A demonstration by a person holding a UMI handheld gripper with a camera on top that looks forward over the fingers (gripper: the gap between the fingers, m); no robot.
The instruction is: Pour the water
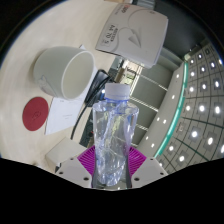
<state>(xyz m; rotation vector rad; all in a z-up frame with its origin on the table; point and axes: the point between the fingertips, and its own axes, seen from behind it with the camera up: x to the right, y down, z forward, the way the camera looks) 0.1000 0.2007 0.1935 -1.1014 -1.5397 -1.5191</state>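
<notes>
Gripper view, and right in the middle of things is a clear plastic water bottle [116,140], held between the two fingers of the gripper [115,168], whose purple pads [90,160] press against its crinkled sides from left and right, so the tongs are closed on the bottle itself. It points away from the camera, its white cap [118,92] at the far end and seemingly still in place on the neck. Just beyond the cap and off to the left stands a white cup [64,70], mouth open and turned toward us, resting on a pale surface [70,120]. Beside the cup, nearer the fingers on the left, lies a round red disc [35,112], flat on that same surface. Past the cap, farther back, sits a white box-like device [132,35] with some printing on it, too small to read. Off to the right runs a pale perforated panel [195,95] edged with a green strip [181,108].
</notes>
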